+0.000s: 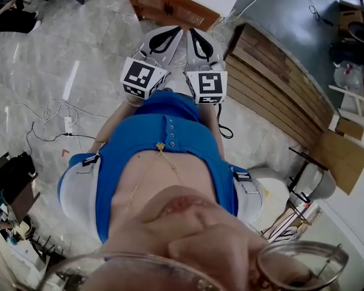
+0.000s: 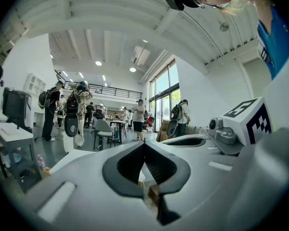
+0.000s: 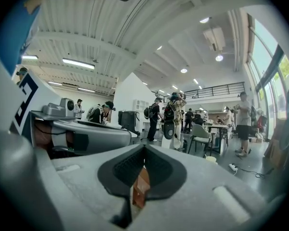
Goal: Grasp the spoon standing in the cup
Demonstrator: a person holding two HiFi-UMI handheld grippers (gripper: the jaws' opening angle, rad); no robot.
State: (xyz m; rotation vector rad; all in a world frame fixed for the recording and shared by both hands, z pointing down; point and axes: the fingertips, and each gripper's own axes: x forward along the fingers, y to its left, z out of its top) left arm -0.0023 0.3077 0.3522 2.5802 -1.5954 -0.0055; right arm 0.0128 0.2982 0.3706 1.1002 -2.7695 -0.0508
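**A:** Head view, item one: left gripper (image 1: 164, 41) and right gripper (image 1: 200, 44), side by side, held just before our shirt (image 1: 164, 132), over floor (image 1: 48, 71).

**B:** Jaw state?

**A:** Left gripper view: jaws together at the tips, nothing between them. Right gripper view: likewise pressed tip to tip, empty. Both look out into a hall with people (image 2: 50, 109) and a table (image 2: 118, 124) well off.

**B:** Spoon and cup?

**A:** Not entered. We find neither in any view, so we cannot say where they stand.

**B:** Progress?

**A:** We judge nothing done. Left to do: find the cup, bring one gripper over it, part the jaws, close on the spoon's handle.
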